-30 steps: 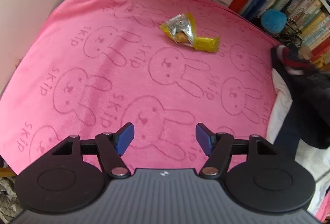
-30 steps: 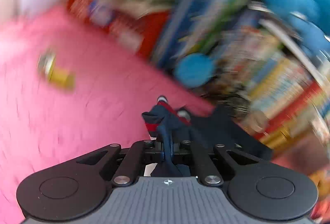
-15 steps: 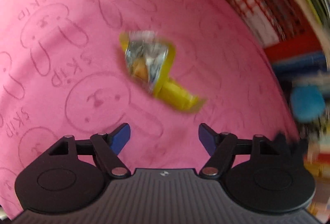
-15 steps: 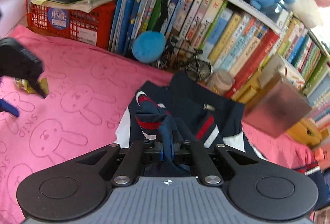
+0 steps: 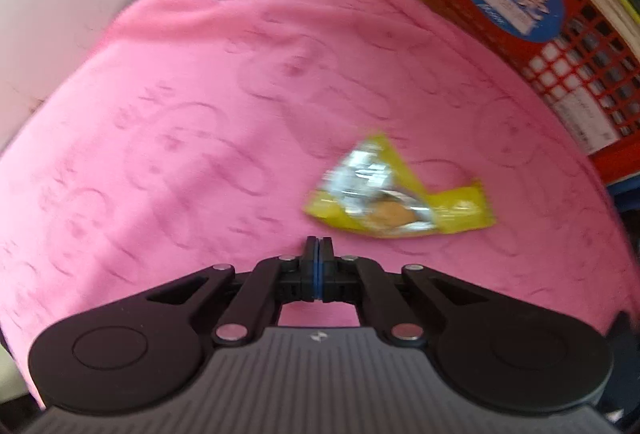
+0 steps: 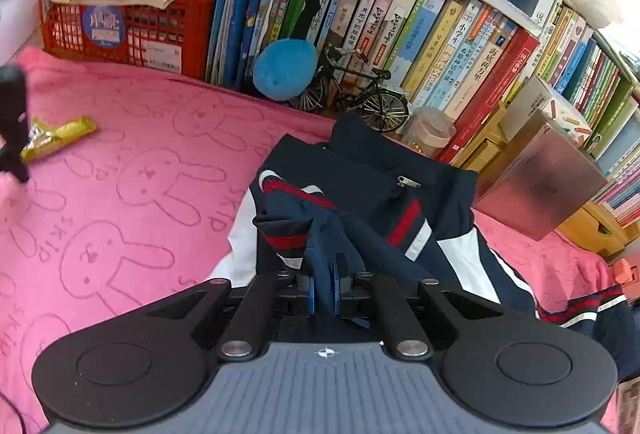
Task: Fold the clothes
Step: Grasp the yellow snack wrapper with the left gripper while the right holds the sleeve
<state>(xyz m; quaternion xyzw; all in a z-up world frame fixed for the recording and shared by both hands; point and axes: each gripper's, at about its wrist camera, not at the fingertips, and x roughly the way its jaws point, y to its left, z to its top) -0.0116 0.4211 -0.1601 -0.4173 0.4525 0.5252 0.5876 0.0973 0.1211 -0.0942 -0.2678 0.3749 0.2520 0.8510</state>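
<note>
A navy jacket (image 6: pixel 400 202) with red and white stripes lies crumpled on the pink rabbit-print blanket (image 6: pixel 132 194), in front of the books. My right gripper (image 6: pixel 323 274) is shut on a raised fold of its navy fabric. In the left wrist view my left gripper (image 5: pixel 319 246) is shut, blue pads pressed together with nothing between them. It hovers just short of a yellow and silver snack wrapper (image 5: pixel 384 198) on the blanket (image 5: pixel 180 154). The jacket is out of the left wrist view.
A red basket (image 6: pixel 132 30) holding stacked papers stands at the back left, the same basket (image 5: pixel 540 14) close on the left gripper's right. Rows of books (image 6: pixel 440 34), a blue plush ball (image 6: pixel 285 68), a model bicycle (image 6: pixel 360 94) and a brown box (image 6: pixel 540 178) line the back.
My left gripper has shut from open and moved up to the snack wrapper. The right gripper still holds the jacket fold, with its view now steady.
</note>
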